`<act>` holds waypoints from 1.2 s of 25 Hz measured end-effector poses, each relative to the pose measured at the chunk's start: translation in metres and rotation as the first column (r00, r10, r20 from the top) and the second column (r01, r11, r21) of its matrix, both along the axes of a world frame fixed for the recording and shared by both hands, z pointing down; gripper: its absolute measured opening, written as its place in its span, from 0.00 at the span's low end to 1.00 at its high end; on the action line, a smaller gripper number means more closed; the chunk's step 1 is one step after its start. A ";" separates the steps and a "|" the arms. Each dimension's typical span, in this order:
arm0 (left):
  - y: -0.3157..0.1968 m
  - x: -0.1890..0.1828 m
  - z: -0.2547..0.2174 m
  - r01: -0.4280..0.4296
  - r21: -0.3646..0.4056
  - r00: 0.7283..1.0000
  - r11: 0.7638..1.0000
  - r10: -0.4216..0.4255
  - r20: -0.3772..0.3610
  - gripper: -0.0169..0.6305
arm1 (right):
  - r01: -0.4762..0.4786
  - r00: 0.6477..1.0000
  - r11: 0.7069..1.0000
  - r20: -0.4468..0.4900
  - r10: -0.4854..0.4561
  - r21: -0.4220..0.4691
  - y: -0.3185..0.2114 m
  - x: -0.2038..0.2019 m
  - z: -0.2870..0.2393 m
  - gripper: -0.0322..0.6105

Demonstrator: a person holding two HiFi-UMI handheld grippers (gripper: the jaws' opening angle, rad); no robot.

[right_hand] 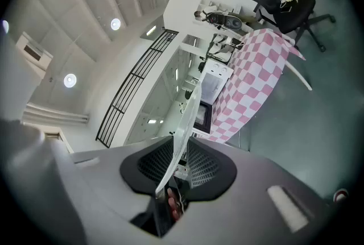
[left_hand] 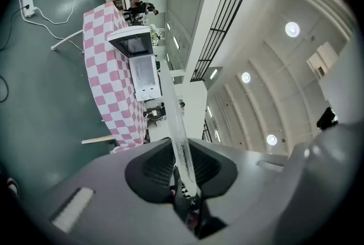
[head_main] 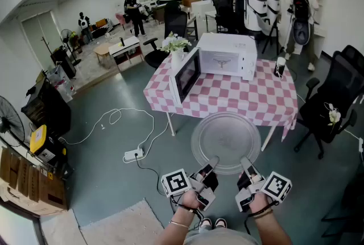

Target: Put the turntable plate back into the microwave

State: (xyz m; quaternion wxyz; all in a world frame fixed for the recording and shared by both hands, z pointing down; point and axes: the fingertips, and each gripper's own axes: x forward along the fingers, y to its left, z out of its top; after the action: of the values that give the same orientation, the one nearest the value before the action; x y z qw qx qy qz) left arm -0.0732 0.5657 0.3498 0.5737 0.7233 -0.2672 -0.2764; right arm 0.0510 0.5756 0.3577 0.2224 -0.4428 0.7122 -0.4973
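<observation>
Left gripper (head_main: 211,164) and right gripper (head_main: 246,165), both clamped on the near rim of a round clear glass turntable plate (head_main: 226,138), hold it well short of the open white microwave (head_main: 228,55) on a pink-checked table (head_main: 259,103); shallow edge grips could let the glass tip and fall.

The fan (head_main: 10,124) is cut off by the head view's left edge; the microwave (head_main: 227,55) interior is too small to read. Both gripper views show the turntable plate (left_hand: 177,124) edge-on only.
</observation>
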 end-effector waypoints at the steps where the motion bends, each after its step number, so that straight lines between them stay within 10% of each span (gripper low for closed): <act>1: 0.000 -0.001 0.000 0.000 0.000 1.000 1.000 0.000 0.001 0.10 | 0.003 1.000 1.000 -0.002 -0.003 0.006 0.000 -0.001 -0.001 0.17; 30: -0.004 -0.020 0.004 -0.030 0.008 0.999 1.000 0.030 -0.014 0.09 | 0.006 1.000 1.000 0.000 -0.006 0.031 -0.002 -0.027 -0.002 0.17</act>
State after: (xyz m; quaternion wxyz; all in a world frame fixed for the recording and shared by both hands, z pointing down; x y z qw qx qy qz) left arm -0.0936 0.5617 0.3538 0.5769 0.7273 -0.2513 -0.2740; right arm 0.0240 0.5738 0.3557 0.2277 -0.4374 0.7209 -0.4869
